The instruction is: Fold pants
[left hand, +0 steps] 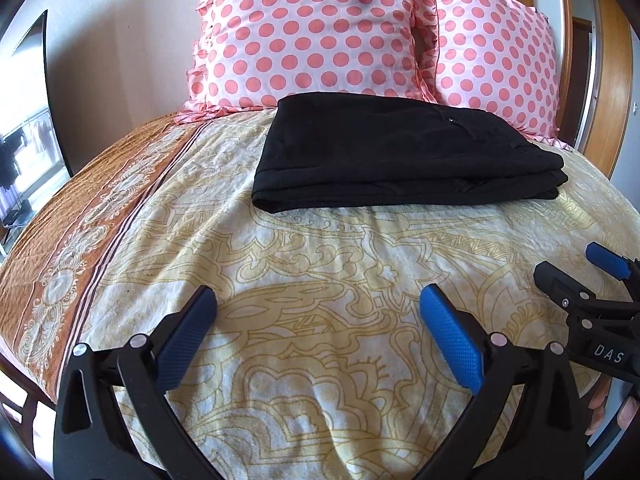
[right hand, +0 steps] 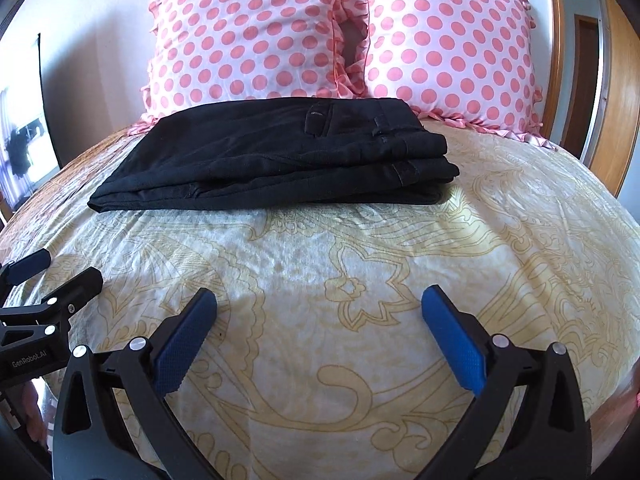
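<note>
Black pants point(left hand: 404, 152) lie folded in a flat stack on the bed, just in front of the pillows; they also show in the right wrist view point(right hand: 280, 156). My left gripper point(left hand: 318, 300) is open and empty, held over the bedspread well short of the pants. My right gripper point(right hand: 320, 300) is open and empty too, at about the same distance from them. The right gripper shows at the right edge of the left wrist view point(left hand: 576, 264). The left gripper shows at the left edge of the right wrist view point(right hand: 60, 268).
Two pink polka-dot pillows point(left hand: 312, 28) point(right hand: 448, 48) stand against the wall behind the pants. The bed has a cream patterned bedspread point(left hand: 320, 264) with a brown border point(left hand: 80, 240) on the left. A wooden door frame point(right hand: 616, 100) is at the right.
</note>
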{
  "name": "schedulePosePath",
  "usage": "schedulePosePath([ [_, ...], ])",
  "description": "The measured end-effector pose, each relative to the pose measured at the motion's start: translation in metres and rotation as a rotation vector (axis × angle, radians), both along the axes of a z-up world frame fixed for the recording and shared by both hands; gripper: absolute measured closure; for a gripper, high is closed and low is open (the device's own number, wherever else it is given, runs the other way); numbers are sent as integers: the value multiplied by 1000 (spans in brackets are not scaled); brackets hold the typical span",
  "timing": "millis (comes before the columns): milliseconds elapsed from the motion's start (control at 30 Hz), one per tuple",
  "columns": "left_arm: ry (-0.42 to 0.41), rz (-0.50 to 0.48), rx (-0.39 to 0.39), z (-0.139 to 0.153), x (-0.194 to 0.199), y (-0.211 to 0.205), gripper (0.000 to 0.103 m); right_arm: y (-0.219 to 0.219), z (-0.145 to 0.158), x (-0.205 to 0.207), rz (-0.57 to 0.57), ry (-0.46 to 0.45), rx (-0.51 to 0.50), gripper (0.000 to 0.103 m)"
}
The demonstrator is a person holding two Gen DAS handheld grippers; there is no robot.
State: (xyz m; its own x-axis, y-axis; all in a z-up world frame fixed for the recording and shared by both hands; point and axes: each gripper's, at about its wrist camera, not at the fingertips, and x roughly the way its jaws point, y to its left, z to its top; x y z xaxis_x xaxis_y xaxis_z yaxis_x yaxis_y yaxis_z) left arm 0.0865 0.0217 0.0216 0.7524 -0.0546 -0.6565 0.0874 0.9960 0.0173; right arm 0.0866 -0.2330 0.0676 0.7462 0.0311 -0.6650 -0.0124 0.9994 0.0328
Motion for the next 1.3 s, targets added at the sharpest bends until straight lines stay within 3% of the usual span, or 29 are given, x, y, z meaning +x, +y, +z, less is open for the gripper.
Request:
schedulePosePath([
  [1300,0,11,0,0,-2,0,2,0,-1,-2,0,-7,0,1],
])
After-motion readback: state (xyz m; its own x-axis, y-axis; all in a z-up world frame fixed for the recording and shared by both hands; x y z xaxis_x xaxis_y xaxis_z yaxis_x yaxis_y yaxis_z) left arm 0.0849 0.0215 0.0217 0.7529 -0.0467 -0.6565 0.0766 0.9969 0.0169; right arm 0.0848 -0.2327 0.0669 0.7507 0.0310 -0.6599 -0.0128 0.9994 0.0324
